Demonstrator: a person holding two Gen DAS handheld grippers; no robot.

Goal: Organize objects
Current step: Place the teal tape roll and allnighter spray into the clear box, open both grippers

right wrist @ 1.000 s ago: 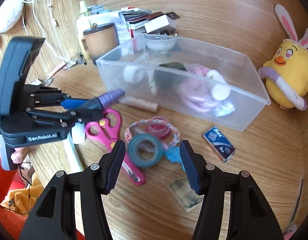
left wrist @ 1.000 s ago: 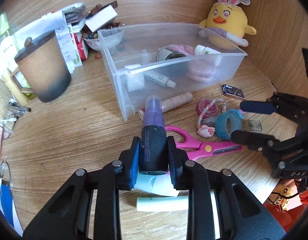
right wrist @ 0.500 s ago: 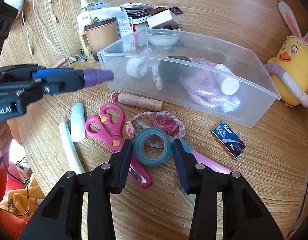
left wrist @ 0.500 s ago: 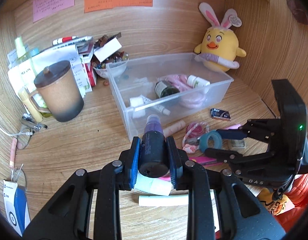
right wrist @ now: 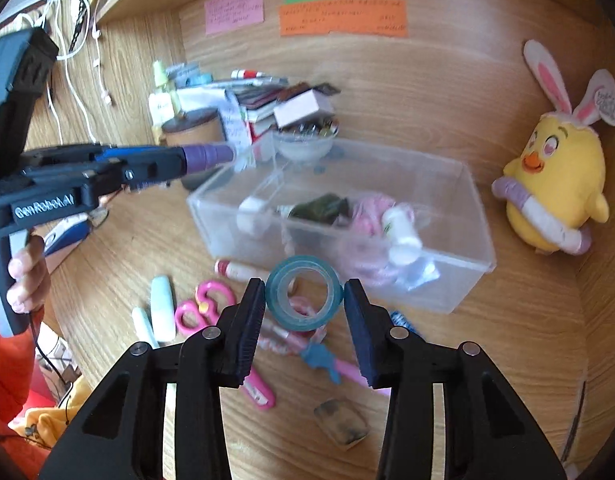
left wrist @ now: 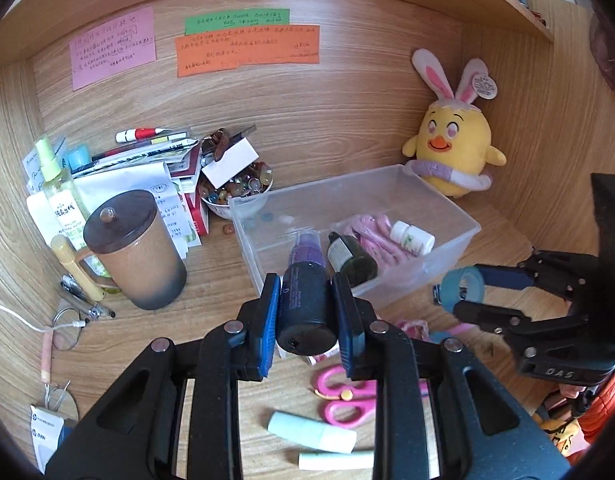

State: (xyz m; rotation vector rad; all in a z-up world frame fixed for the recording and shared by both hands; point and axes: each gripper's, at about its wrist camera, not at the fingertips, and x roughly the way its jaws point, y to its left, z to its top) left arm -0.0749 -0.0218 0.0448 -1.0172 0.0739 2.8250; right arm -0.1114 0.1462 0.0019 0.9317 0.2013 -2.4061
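My left gripper is shut on a dark spray bottle with a purple cap, held above the desk just in front of the clear plastic bin. From the right wrist view the left gripper and the bottle's cap hang left of the bin. My right gripper is shut on a blue tape roll, lifted off the desk before the bin's front wall. In the left wrist view the right gripper holds the tape roll at the right. The bin holds a dark bottle, pink cord and a white bottle.
Pink scissors, pale tubes, a bracelet and a pink pen lie on the desk under the grippers. A brown lidded mug, a paper stack and a bead bowl stand at the back left. A yellow chick plush sits right of the bin.
The right gripper closed on the blue tape roll and lifted it off the desk. The left gripper rose with the spray bottle, and its view tilted up toward the back wall.
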